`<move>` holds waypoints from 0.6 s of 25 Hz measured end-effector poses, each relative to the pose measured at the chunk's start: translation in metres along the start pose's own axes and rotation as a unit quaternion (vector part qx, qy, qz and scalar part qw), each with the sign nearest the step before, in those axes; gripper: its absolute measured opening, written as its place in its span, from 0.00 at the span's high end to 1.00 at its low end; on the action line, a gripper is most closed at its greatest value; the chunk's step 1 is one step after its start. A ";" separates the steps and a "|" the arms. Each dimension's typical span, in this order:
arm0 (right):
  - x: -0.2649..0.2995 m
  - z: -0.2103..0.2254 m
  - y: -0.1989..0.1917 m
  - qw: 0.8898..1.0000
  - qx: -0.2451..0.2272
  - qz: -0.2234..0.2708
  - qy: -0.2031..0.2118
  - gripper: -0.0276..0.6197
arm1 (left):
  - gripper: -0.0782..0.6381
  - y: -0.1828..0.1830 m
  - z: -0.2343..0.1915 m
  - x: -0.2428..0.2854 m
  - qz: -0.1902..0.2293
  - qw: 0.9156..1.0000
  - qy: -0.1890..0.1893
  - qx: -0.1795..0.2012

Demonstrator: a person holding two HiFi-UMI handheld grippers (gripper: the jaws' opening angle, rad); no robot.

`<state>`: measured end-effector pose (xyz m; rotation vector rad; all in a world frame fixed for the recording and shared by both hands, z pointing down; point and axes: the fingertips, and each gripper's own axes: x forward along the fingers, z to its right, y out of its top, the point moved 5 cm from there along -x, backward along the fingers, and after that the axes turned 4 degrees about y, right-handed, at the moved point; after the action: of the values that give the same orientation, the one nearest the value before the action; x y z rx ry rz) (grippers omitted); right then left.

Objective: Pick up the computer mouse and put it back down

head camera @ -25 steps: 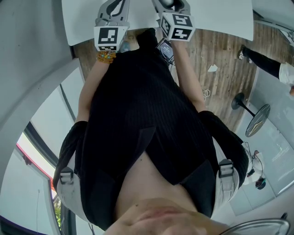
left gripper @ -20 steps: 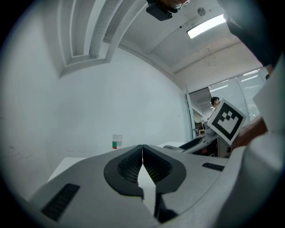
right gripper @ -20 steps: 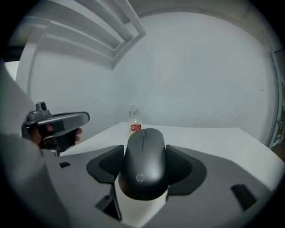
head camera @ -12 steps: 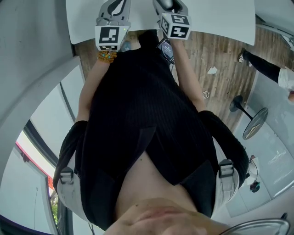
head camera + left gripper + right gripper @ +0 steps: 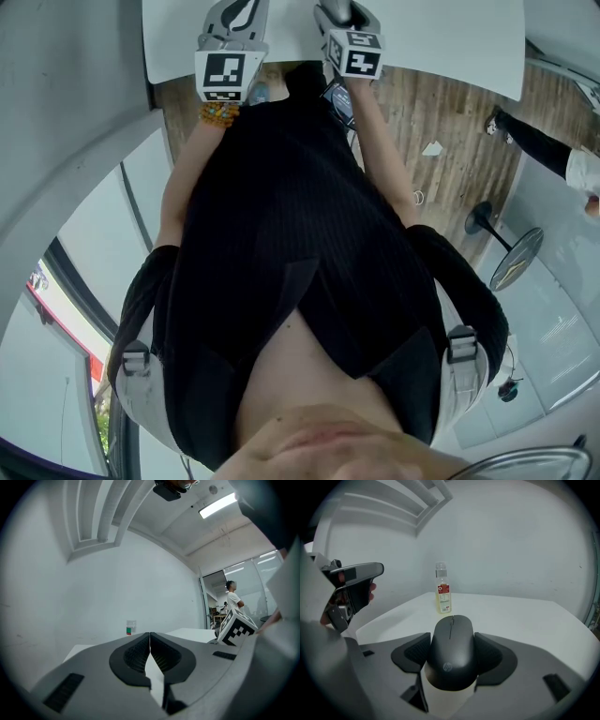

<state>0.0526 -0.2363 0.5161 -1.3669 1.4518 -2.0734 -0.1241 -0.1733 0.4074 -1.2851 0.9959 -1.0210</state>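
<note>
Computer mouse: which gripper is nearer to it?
Right. The right gripper has its fingers clamped on the computer mouse; the left gripper, shut and empty, stands apart at its left.

Black ribbed top (image 5: 281, 206), beaded bracelet (image 5: 217, 114), grey hand-held grippers (image 5: 234, 17) (image 5: 341, 13) with marker cubes (image 5: 225, 75).
</note>
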 end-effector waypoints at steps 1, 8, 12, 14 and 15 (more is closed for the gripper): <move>0.001 0.000 -0.002 1.000 0.001 -0.003 0.000 0.52 | 0.87 0.000 0.000 0.000 0.000 1.000 0.000 0.000; 0.011 -0.002 -0.015 1.000 0.005 -0.022 0.003 0.52 | 0.87 -0.003 -0.003 0.000 -0.002 1.000 0.000 -0.001; 0.016 -0.003 -0.020 0.999 0.007 -0.032 0.008 0.52 | 0.87 -0.003 -0.005 -0.001 -0.002 1.000 0.000 -0.001; 0.018 -0.004 -0.023 0.999 0.009 -0.037 0.009 0.52 | 0.87 -0.003 -0.007 -0.001 -0.003 1.000 0.002 -0.003; 0.019 -0.004 -0.025 0.999 0.010 -0.039 0.009 0.52 | 0.87 -0.003 -0.008 0.000 -0.003 1.000 0.003 -0.004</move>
<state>0.0463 -0.2355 0.5470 -1.4228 1.4032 -2.1476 -0.1317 -0.1749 0.4103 -1.2927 1.0015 -1.0264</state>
